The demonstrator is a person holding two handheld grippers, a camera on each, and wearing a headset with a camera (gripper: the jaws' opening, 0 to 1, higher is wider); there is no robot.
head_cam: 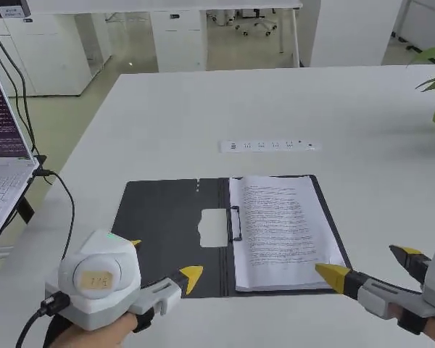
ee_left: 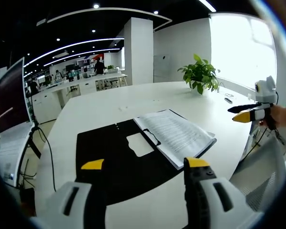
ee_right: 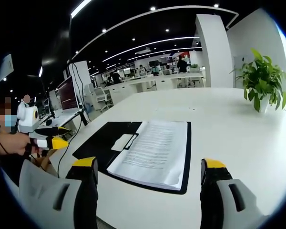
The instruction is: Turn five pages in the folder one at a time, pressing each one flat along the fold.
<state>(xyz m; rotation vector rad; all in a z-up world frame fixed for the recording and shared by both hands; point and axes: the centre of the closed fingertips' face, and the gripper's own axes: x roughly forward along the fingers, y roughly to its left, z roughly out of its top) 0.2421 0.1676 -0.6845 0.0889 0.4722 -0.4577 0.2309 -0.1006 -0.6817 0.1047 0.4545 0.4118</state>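
- Folder [head_cam: 167, 225] lies open on the white tabletop [head_cam: 275, 101], its pages [head_cam: 283, 228] stacked on the right half.
- Pinch only the top sheet at its near right corner, swing it left, then press along the fold.
- Your left hand-held gripper [head_cam: 163, 259]: jaws wide apart, empty, over the folder's near left edge.
- Your right hand-held gripper [head_cam: 368, 264]: also spread wide, empty, one tip beside that corner.

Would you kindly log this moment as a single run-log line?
folder: open on table | paper stack: right half, flat | left gripper: open, empty | right gripper: open, empty
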